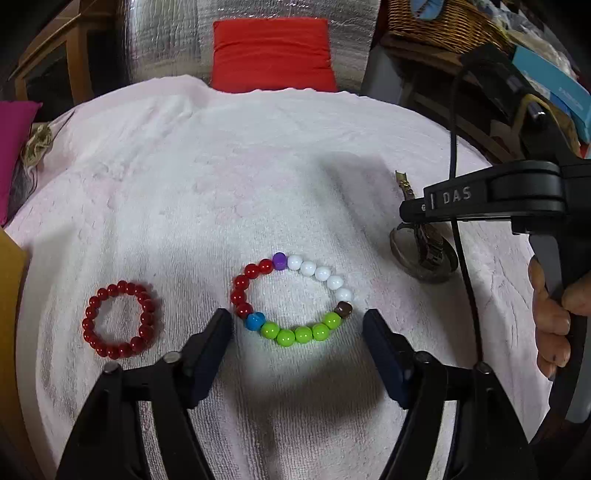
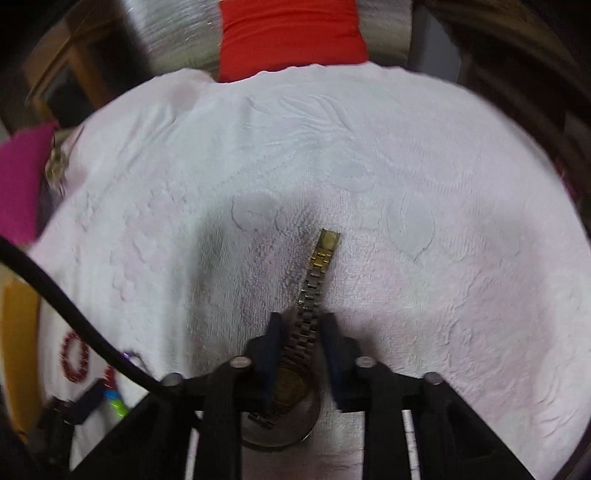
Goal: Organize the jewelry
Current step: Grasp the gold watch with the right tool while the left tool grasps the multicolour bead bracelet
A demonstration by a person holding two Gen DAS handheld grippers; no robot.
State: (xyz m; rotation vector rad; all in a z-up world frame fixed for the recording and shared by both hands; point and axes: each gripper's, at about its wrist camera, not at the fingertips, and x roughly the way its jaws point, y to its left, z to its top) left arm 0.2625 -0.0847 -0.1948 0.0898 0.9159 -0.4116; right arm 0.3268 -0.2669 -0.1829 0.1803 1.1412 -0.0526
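A multicoloured bead bracelet (image 1: pixel 291 295) lies flat on the pale pink towel (image 1: pixel 240 177). My left gripper (image 1: pixel 297 318) is open, one fingertip at each side of the bracelet's near arc, not touching it. A red bead bracelet (image 1: pixel 122 321) lies to its left. My right gripper (image 2: pixel 303 326) is shut on the metal band of a gold-and-silver wristwatch (image 2: pixel 314 280). The watch's face sits over a round metal dish (image 2: pixel 295 432). From the left wrist view the right gripper (image 1: pixel 406 213) stands over the watch (image 1: pixel 428 247) at the right. The red bracelet (image 2: pixel 74 356) shows blurred at the lower left.
A black cable (image 1: pixel 467 280) hangs by the right gripper, and a person's hand (image 1: pixel 554 317) holds its handle. A red cushion (image 1: pixel 273 55) lies beyond the towel's far edge, a magenta one (image 1: pixel 14 147) at the left, and a wicker basket (image 1: pixel 443 26) at the back right.
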